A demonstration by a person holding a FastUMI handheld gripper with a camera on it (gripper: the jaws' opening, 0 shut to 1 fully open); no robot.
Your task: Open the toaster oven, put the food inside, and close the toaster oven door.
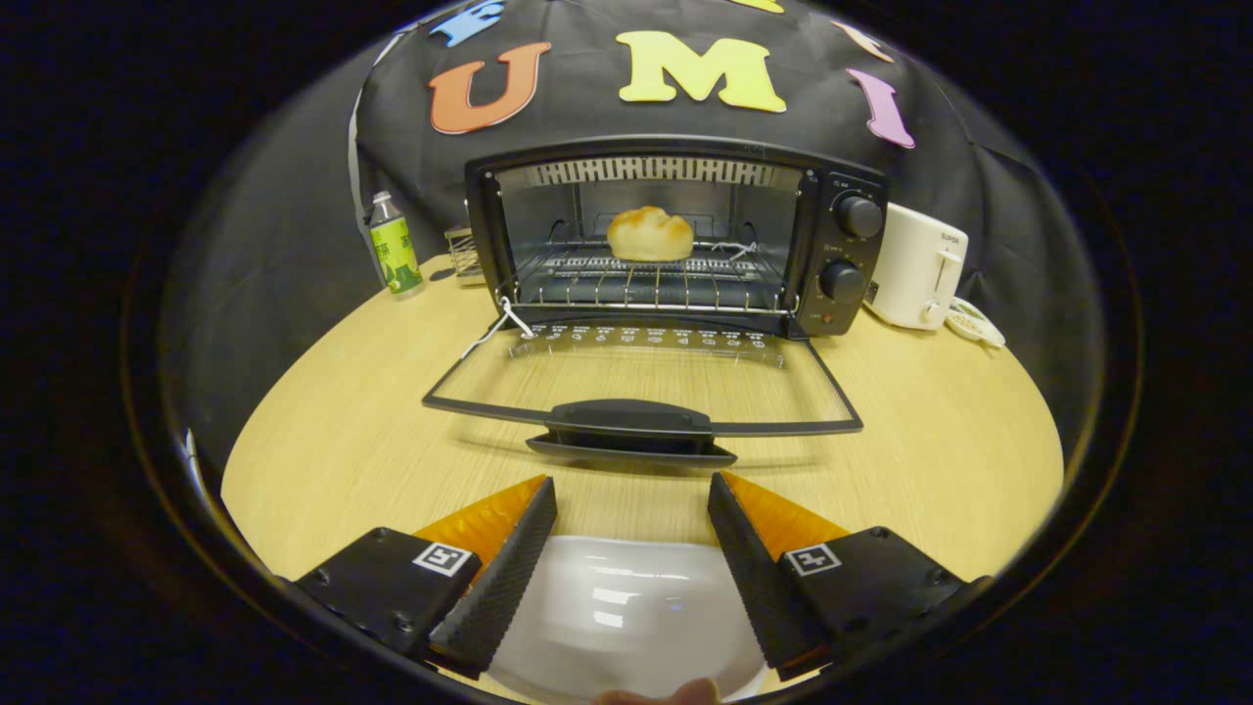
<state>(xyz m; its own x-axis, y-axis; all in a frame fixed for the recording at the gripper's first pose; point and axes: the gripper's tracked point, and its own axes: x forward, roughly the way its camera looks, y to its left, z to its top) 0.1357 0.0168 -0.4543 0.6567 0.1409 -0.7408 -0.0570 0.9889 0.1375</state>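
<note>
A black toaster oven (675, 235) stands at the back of the wooden table, its glass door (646, 377) folded down flat toward me. A golden bread roll (649, 233) sits on the wire rack (646, 279) inside. The door's black handle (631, 428) lies just ahead of my fingers. My gripper (631, 499) is open, its black ridged fingers (509, 568) wide apart with nothing between the tips. An empty white plate (626, 607) lies below and between the fingers.
A green-labelled bottle (394, 245) stands left of the oven, with a small wire rack (463, 252) behind it. A white toaster (915, 266) and its cord (974, 323) sit to the right. Bare tabletop (323, 431) flanks the door. A fingertip (661, 693) shows at the plate's near rim.
</note>
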